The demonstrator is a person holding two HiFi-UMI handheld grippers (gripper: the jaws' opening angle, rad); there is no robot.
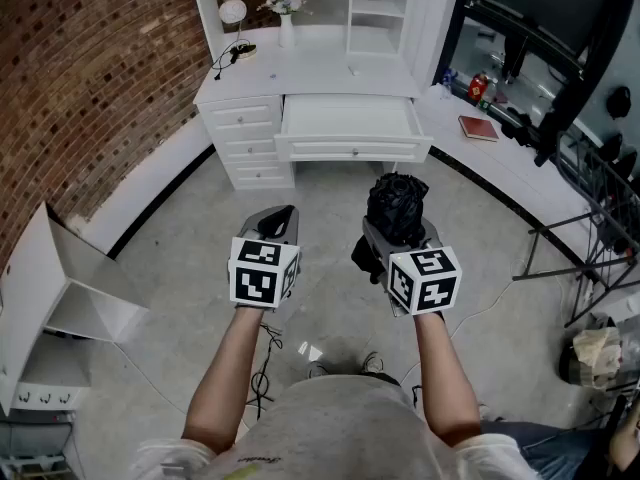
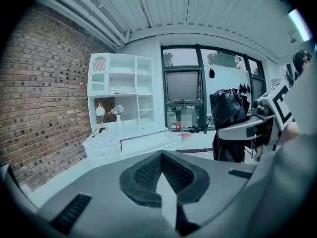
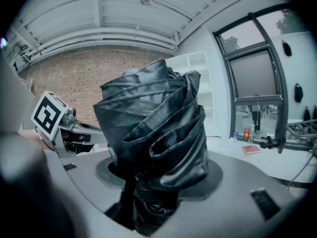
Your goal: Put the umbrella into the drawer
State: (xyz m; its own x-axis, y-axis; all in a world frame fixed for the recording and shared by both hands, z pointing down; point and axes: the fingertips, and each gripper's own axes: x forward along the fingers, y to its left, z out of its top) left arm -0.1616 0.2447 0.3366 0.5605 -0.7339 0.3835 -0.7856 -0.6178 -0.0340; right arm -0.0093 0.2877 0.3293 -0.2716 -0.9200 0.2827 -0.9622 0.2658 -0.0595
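Observation:
A folded black umbrella (image 1: pixel 397 206) stands up out of my right gripper (image 1: pixel 398 233), whose jaws are shut on its lower part. In the right gripper view the umbrella (image 3: pixel 153 133) fills the middle and hides the fingertips. My left gripper (image 1: pixel 278 223) is held beside it, shut and with nothing in it; its pads (image 2: pixel 143 175) meet at the tip. The white desk (image 1: pixel 300 68) stands ahead against the wall, with its wide middle drawer (image 1: pixel 350 150) pulled out and showing a bare white inside. Both grippers are well short of the desk, above the concrete floor.
On the desk are a lamp (image 1: pixel 232 10) and a flower vase (image 1: pixel 286 18). A red book (image 1: pixel 478 127) and cans (image 1: pixel 480 86) lie on the counter to the right. A white cabinet (image 1: pixel 60 298) stands at the left, a metal rack (image 1: pixel 600 218) at the right, a cable (image 1: pixel 262 353) on the floor.

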